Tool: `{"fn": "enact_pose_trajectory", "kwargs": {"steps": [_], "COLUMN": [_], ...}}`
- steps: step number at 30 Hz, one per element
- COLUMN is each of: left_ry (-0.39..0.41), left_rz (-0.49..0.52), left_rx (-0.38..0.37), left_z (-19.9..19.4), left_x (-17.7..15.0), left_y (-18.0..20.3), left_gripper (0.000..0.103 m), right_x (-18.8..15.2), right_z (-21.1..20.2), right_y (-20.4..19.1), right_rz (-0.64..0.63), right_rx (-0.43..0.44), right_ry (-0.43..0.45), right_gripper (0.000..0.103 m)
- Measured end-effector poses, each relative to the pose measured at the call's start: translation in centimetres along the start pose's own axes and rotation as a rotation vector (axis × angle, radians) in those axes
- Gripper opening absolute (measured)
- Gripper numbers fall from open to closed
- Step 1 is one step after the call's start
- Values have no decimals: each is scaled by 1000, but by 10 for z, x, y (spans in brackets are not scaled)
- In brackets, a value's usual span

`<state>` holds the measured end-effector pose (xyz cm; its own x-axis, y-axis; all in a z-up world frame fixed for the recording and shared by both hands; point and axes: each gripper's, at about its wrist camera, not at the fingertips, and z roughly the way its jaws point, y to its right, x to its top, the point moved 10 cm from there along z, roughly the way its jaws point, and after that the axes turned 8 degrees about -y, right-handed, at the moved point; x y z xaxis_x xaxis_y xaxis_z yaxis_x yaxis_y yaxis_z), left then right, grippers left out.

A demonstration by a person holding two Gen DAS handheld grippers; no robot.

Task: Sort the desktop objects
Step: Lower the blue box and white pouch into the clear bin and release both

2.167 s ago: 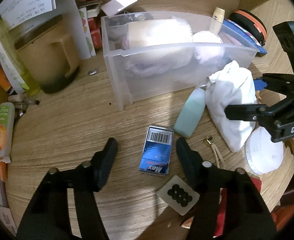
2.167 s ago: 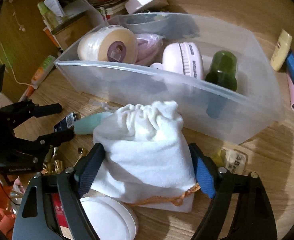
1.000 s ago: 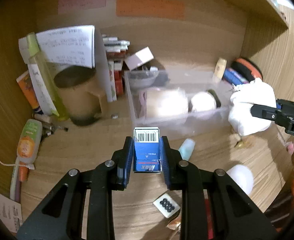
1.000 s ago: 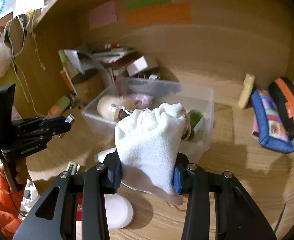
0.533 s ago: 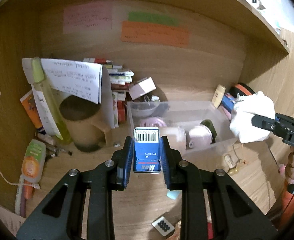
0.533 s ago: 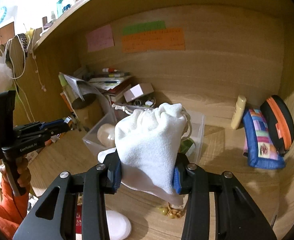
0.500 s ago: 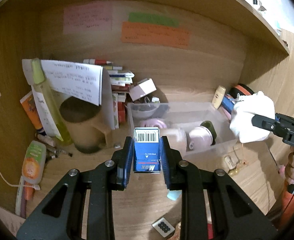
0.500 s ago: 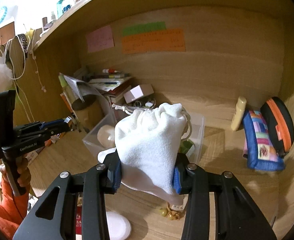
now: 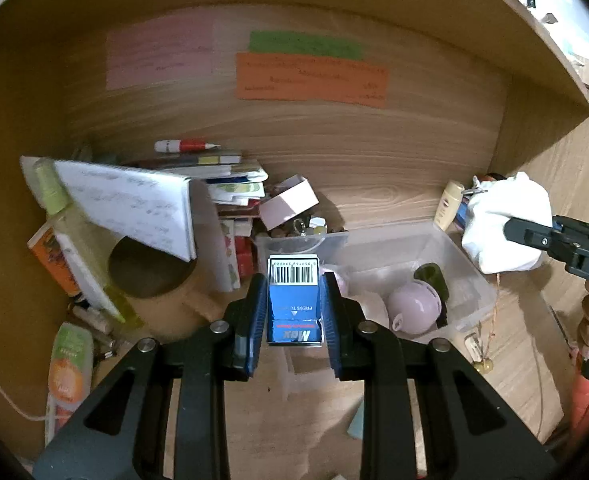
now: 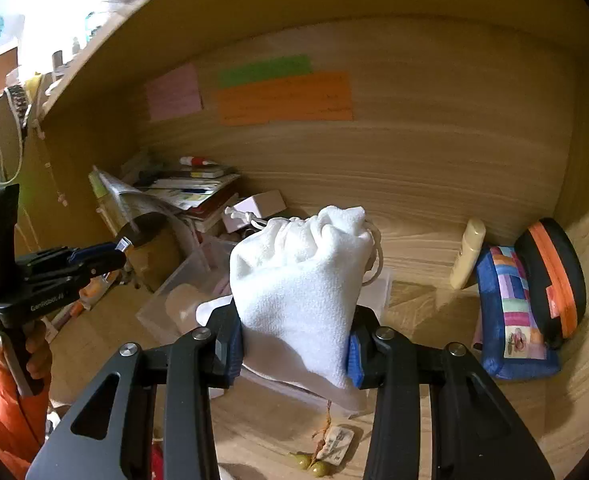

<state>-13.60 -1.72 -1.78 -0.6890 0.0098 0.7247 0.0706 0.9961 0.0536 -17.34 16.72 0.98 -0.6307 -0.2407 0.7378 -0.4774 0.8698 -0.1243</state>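
My left gripper [image 9: 293, 312] is shut on a small blue box [image 9: 293, 304] with a barcode label, held in the air in front of the clear plastic bin [image 9: 466, 264]. The bin holds a pink rounded object [image 9: 414, 308] and a dark green bottle [image 9: 432, 278]. My right gripper [image 10: 294, 340] is shut on a white drawstring pouch [image 10: 302, 280], held above the bin [image 10: 162, 304]. The pouch also shows at the right of the left wrist view [image 9: 502, 224].
A tan mug [image 9: 150, 280], a notepad [image 9: 134, 208], stacked books [image 9: 230, 184] and a pink box [image 9: 288, 202] stand at the back left. A cream tube [image 10: 468, 252], a patchwork pouch [image 10: 510, 308] and a black-orange case [image 10: 554, 272] lie at the right. A tagged charm [image 10: 330, 448] lies on the desk.
Both grippers have risen a little further with their loads; the bin and desk sit lower and farther in both views. Both grips are unchanged.
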Motion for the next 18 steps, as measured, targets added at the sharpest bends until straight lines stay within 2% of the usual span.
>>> {"fn": "enact_pose_trajectory", "kwargs": {"steps": [9, 18], "left_ry": [-61, -126], "left_rz": [21, 55], "left_rx": [-8, 11], "left_z": [43, 85], "left_x": [16, 18], "left_y": [3, 10], "left_gripper": [26, 26], "right_x": [2, -9], "right_z": [31, 73], "right_y": [17, 33], "right_rz": [7, -19], "right_rx": [-26, -67], "right_ry": [-64, -179], "right_gripper": [36, 36]}}
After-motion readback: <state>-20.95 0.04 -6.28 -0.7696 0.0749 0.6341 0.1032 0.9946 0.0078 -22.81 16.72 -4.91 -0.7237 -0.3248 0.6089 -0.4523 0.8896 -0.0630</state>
